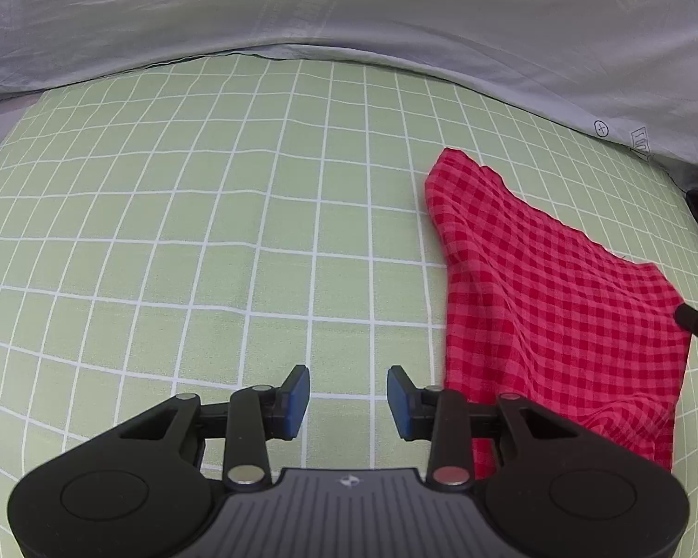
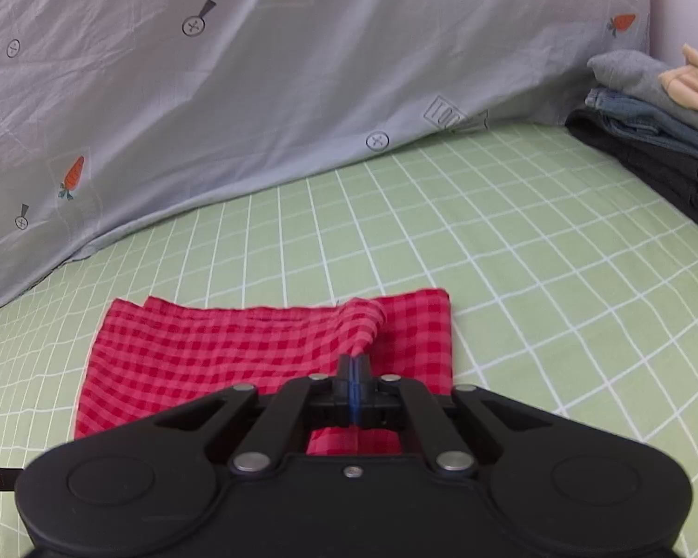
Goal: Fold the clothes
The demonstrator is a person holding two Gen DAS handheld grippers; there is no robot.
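- Left wrist view: the left gripper (image 1: 348, 393) hangs over bare green checked sheet (image 1: 186, 232), its blue pads spread wide with nothing between them; it sits just left of the red gingham cloth (image 1: 549, 307), likely placed to take the near edge.
- Right wrist view: the right gripper (image 2: 352, 374) is pinched tight on a raised pleat of the cloth (image 2: 209, 353), which lies mostly flat on the sheet, seemingly doubled at its far edge, though that is hard to read.
- Far right, a stack of folded clothes (image 2: 651, 111) rests by the grey duvet (image 2: 256, 93).

Left gripper (image 1: 348, 402), jaws apart, hovers beside red checked cloth (image 1: 549, 307).
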